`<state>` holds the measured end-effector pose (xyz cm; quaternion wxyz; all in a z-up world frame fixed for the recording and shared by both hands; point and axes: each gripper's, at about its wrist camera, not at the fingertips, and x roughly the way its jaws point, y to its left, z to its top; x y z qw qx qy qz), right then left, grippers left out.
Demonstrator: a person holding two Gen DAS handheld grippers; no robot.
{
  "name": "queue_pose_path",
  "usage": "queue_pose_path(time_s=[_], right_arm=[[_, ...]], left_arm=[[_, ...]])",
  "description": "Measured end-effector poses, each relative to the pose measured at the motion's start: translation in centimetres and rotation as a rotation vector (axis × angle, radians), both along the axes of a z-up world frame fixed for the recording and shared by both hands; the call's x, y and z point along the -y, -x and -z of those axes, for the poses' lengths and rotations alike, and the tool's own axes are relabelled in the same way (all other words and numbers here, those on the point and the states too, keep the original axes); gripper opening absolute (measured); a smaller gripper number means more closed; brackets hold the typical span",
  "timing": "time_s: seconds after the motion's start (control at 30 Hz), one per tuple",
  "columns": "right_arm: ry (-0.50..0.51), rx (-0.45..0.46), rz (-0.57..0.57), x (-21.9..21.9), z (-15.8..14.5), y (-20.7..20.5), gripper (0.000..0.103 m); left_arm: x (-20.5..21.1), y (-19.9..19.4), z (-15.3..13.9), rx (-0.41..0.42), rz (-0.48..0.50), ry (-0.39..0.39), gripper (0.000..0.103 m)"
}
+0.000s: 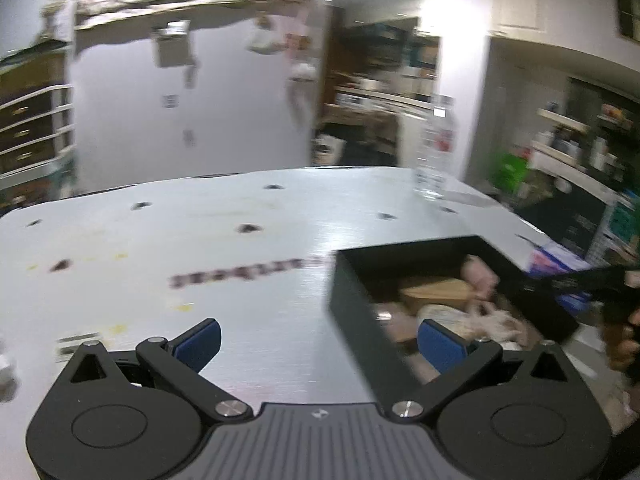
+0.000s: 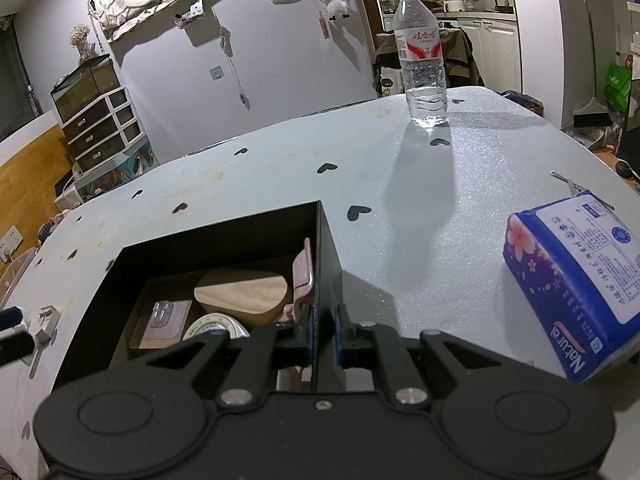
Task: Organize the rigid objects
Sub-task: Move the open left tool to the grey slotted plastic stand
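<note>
Pinching the right wall of the black box (image 2: 256,236) with the right gripper (image 2: 323,332), sitting on the worktop (image 2: 440,184).

Holding inside the box a wooden block (image 2: 244,290), a pink piece (image 2: 302,276) leaning against the pinched wall, a clear hook on a card (image 2: 166,318) and a round tin (image 2: 216,326). Clamping blue pads on either side of the wall, one inside, one outside. Hovering the left gripper (image 1: 318,340) just beside the box's left wall (image 1: 356,312), fingers (image 1: 200,340) spread wide, gripping nothing; left view blurring. Standing upright at the far worktop edge, well apart: a water bottle (image 2: 421,56). Lying near the right edge: a blue tissue pack (image 2: 576,276).
</note>
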<state>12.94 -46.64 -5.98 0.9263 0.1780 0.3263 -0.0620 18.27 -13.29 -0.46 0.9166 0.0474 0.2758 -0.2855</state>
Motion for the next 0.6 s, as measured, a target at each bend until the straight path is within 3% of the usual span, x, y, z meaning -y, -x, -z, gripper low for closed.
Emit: queue_pose_path(time_s=[0.3, 0.6], right_arm=[[0.0, 0.0, 0.0, 0.0, 0.0, 0.0, 0.011], [0.001, 0.0, 0.001, 0.0, 0.0, 0.0, 0.01]], left_arm=[[-4.8, -1.7, 0.1, 0.014, -0.227, 0.002, 0.103], [-8.1, -4.3, 1.4, 0.032, -0.467, -0.063, 0.103]])
